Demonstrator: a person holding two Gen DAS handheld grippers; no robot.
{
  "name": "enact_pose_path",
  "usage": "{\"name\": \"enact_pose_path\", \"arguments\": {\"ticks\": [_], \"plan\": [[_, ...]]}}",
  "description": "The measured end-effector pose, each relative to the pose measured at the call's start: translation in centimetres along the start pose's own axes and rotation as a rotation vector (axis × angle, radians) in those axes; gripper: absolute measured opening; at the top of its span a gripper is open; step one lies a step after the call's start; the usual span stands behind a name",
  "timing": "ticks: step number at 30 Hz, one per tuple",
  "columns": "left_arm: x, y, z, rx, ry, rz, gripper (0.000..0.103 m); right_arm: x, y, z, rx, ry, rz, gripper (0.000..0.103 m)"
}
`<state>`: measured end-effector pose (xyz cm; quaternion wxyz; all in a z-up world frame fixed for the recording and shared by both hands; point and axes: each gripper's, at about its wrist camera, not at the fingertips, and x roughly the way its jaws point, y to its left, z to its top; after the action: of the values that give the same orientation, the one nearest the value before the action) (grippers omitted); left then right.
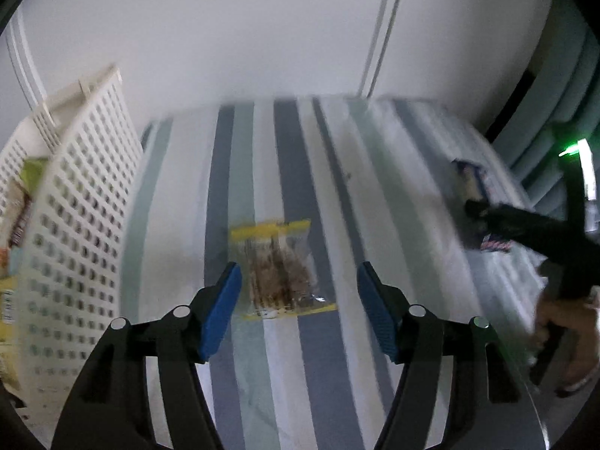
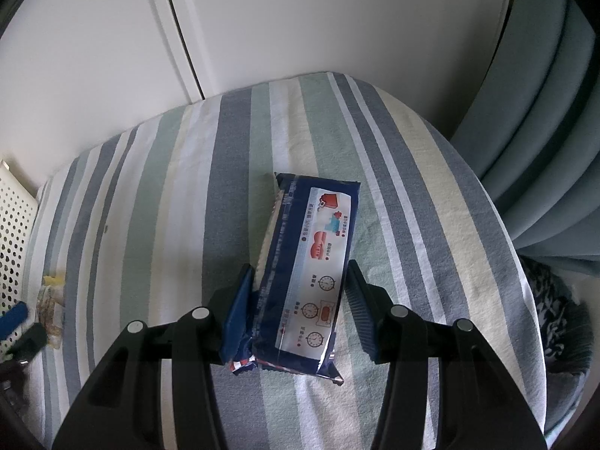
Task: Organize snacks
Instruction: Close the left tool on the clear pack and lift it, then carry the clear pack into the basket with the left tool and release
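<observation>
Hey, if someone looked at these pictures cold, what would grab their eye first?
Probably the dark blue snack pack lying on the striped bedsheet, sitting between the fingers of the right claw. Next, the clear yellow-edged snack packet just ahead of the open left claw. At far left stands a white perforated basket already holding snacks.

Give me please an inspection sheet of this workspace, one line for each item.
Surface: striped cloth, mostly bare.
Job's things: yellow-edged snack bag and navy packet lying flat; white basket at left, snacks inside.
Clutter: nothing seen.
Grippers: left gripper open, fingers either side of the bag's near end; right gripper astride the packet, contact unclear.
Cables: nothing seen.
Surroundings: white wall, blue-grey curtain.
</observation>
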<state>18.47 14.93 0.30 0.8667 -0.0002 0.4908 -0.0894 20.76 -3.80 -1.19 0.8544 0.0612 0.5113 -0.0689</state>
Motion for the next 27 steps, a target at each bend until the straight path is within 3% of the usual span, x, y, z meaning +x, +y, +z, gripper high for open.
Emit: {"name": "enact_pose_path", "arguments": {"ticks": [4,9,11,18,27], "plan": [[1.8,0.5,-0.3,-0.019,0.033,0.022,0.058,0.0,0.0,0.0,0.000,0.000,0.000,0.050],[2.3,0.9,-0.1,-0.039,0.042,0.008,0.041,0.0,0.0,0.0,0.000,-0.001,-0.001,0.050],[2.1,1.0,-0.2,-0.045,0.033,0.006,0.040,0.0,0.0,0.0,0.000,-0.001,0.000,0.050],[-1.1,1.3,-0.2,-0.040,-0.044,0.012,0.039,0.0,0.0,0.0,0.001,-0.001,0.000,0.050],[-8.6,3.4,0.6,-0.064,-0.211,0.046,0.039,0.0,-0.1,0.0,0.000,0.000,-0.001,0.050]]}}
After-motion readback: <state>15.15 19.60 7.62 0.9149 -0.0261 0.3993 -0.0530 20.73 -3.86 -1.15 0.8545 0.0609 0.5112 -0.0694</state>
